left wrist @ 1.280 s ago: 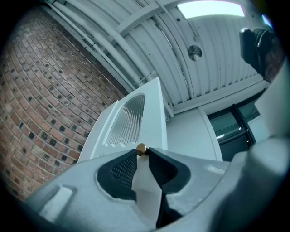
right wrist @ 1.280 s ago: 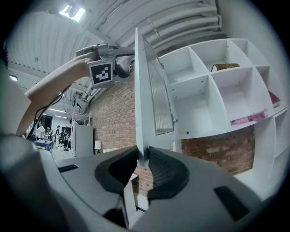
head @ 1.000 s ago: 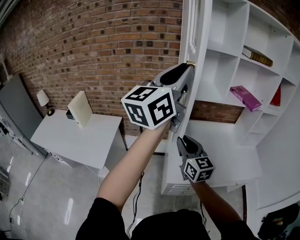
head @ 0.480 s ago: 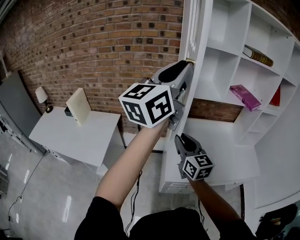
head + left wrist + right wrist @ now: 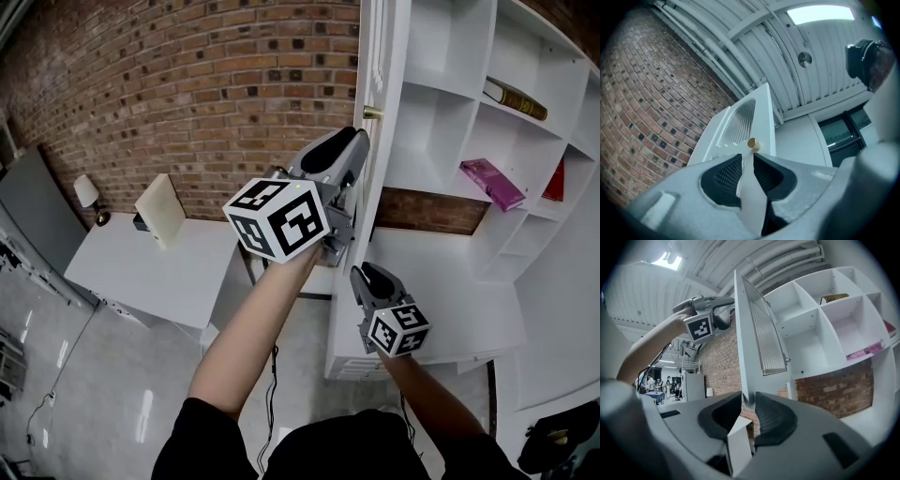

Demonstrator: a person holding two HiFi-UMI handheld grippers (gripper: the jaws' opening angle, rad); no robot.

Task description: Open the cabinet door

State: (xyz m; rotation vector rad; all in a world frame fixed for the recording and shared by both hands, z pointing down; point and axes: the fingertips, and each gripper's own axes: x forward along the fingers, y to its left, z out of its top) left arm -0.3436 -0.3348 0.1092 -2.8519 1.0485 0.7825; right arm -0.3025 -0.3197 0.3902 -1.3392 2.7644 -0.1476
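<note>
White cabinet door (image 5: 382,75), ribbed glass pane: likely light, stiff, pane fragile; hold by free edge under round brass knob (image 5: 372,112). Left gripper (image 5: 746,157), right gripper (image 5: 747,401): both clamped on that edge.

White cabinet, counter, side table and glossy floor.
The cabinet's (image 5: 436,89) open cubbies hold three books: a dark one (image 5: 514,98) lying in an upper cubby, a pink one (image 5: 491,183) lying on the shelf below, and a red one (image 5: 554,180) at the far right. A white counter (image 5: 469,300) runs beneath. At the left, a white table (image 5: 141,272) carries a lamp (image 5: 86,195) and an upright cream panel (image 5: 161,211). A thin cable (image 5: 42,411) trails on the floor (image 5: 94,403).
</note>
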